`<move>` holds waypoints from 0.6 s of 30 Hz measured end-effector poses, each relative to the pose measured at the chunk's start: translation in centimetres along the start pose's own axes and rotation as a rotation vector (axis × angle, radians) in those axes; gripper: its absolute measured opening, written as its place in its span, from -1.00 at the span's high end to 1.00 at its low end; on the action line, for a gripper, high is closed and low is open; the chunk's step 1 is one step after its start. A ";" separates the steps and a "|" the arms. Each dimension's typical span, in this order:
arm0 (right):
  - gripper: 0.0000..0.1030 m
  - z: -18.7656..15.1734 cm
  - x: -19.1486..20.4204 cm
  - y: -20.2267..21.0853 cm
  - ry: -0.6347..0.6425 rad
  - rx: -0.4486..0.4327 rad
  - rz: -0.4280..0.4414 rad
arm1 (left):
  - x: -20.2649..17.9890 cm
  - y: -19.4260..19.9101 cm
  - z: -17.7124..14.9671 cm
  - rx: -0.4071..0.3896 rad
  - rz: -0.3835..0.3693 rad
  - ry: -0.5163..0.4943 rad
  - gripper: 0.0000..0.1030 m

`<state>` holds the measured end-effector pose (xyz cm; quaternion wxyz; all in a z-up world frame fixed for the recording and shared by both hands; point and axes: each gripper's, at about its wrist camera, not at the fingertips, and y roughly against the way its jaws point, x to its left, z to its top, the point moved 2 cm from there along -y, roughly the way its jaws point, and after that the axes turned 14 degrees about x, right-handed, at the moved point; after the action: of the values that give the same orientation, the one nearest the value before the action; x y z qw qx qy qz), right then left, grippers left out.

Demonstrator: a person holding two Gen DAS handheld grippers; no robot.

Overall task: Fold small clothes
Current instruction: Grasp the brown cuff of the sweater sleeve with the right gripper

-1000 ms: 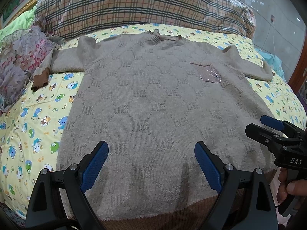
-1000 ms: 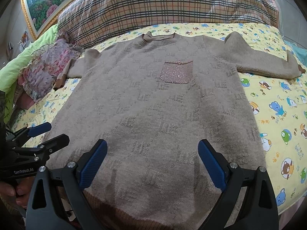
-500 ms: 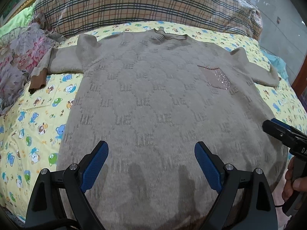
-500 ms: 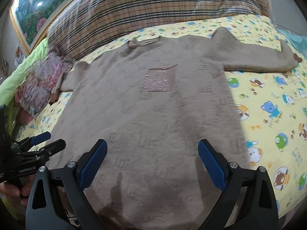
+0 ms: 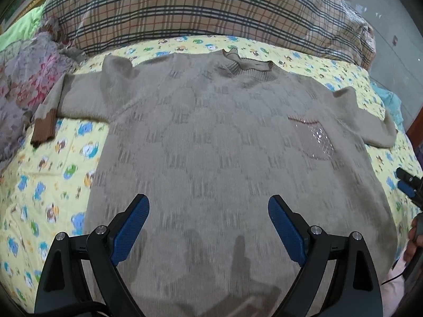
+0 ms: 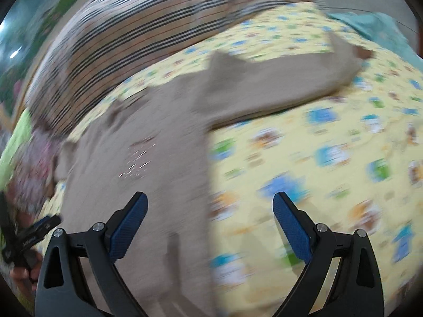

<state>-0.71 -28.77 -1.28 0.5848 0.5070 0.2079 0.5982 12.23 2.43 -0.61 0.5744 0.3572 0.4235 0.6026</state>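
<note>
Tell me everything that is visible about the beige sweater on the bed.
The sweater is a beige knit with a woven letter pattern, a ribbed round collar and a sparkly chest pocket. It lies flat, front up, on the yellow cartoon bedsheet, collar toward the plaid pillow. Both sleeves are spread sideways; one ends in a brown ribbed cuff beside floral fabric. Neither open gripper holds it.

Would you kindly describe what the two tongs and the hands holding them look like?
Both the left tongs and the right tongs have black triangular frames with cut-out windows, silver bolts, and flat blue textured pads. White lettering, too blurred to read, marks the left tongs' side in the right view. A thin black cable trails near the bare-skinned right hand. No sleeves are visible.
</note>
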 end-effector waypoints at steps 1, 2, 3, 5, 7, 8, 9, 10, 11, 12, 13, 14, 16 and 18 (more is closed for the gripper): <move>-0.86 0.6 -1.4 0.5 -0.033 -0.016 -0.008 | -0.1 -0.1 0.4 -0.003 0.004 -0.004 -0.80; -0.86 1.2 -2.6 0.8 -0.057 -0.028 -0.004 | -0.2 -0.2 1.0 -0.010 0.007 -0.006 -0.80; -0.86 1.8 -3.9 1.3 -0.088 -0.041 -0.004 | -0.3 -0.4 1.5 -0.012 0.009 -0.008 -0.80; -0.86 3.3 -6.8 2.3 -0.139 -0.077 -0.019 | -0.7 -0.9 2.5 -0.004 0.024 -0.017 -0.80; -0.86 4.9 -9.3 3.0 -0.192 -0.101 -0.027 | -0.9 -1.1 3.8 -0.021 0.033 -0.022 -0.81; -0.86 5.6 -10.1 3.1 -0.215 -0.104 -0.038 | -1.0 -1.4 4.2 -0.020 0.042 -0.026 -0.81; -0.86 6.5 -11.0 3.2 -0.237 -0.107 -0.048 | -1.1 -1.6 4.9 -0.022 0.046 -0.026 -0.81; -0.86 7.3 -12.1 3.3 -0.256 -0.110 -0.050 | -1.2 -1.9 5.7 -0.025 0.052 -0.025 -0.81; -0.86 8.3 -13.3 3.3 -0.281 -0.113 -0.050 | -1.2 -2.2 6.4 -0.024 0.056 -0.023 -0.81; -0.86 9.3 -14.4 3.4 -0.303 -0.122 -0.057 | -1.2 -2.5 7.0 -0.026 0.056 -0.022 -0.81; -0.86 10.0 -15.3 3.4 -0.320 -0.130 -0.065 | -1.3 -2.9 7.9 -0.024 0.058 -0.024 -0.81; -0.86 11.0 -16.4 3.3 -0.339 -0.137 -0.075 | -1.3 -3.2 8.5 -0.024 0.061 -0.025 -0.81; -0.86 12.7 -18.2 3.0 -0.369 -0.151 -0.093 | -1.5 -4.0 9.8 -0.020 0.069 -0.034 -0.81; -0.85 14.8 -20.2 2.7 -0.396 -0.177 -0.076 | -1.4 -4.8 10.9 -0.010 0.064 -0.038 -0.81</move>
<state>6.49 -52.85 -0.41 0.6785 0.5531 0.0547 0.4803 24.21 2.00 -0.79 0.5645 0.3791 0.3977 0.6160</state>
